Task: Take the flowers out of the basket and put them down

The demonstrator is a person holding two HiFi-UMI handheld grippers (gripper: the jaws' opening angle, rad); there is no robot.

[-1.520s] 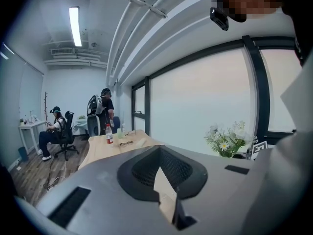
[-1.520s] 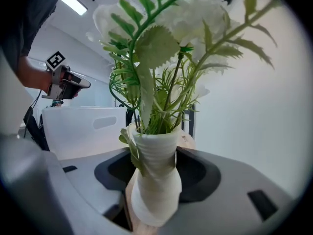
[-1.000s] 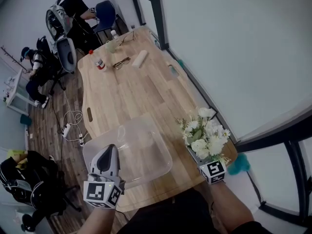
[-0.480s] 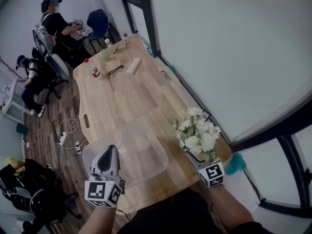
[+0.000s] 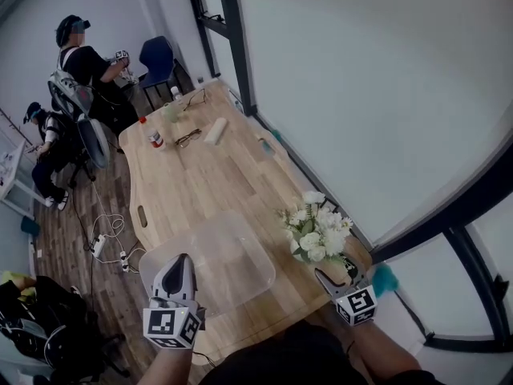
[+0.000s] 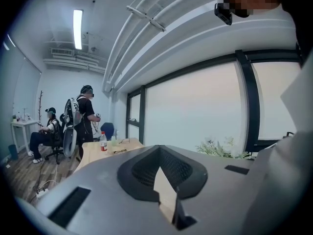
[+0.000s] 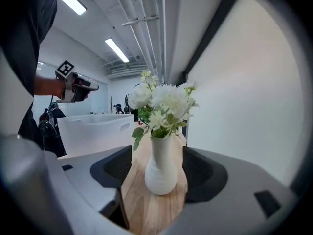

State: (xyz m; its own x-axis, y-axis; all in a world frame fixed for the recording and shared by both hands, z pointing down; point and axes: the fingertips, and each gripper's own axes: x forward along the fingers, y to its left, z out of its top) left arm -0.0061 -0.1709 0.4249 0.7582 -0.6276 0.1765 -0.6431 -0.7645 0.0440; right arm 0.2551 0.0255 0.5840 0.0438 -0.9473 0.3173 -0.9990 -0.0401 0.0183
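Flowers [image 5: 317,231] stand in their vase [image 7: 160,164] on the table [image 5: 216,175], lower right, between the right gripper's [image 5: 337,273] wide-apart jaws. Best to draw it straight back, level. The left gripper [image 5: 178,265], jaws pinched together, hovers over the basket [image 5: 220,259] beyond.

Long wooden table [image 5: 210,179] across the centre, red-capped bottle [image 5: 157,139], eyeglasses [image 5: 189,138] and white roll [image 5: 215,130] at its far end, blue chair [image 5: 158,58] beyond, two people [image 5: 80,62] upper left, cables [image 5: 104,243] on floor at left.
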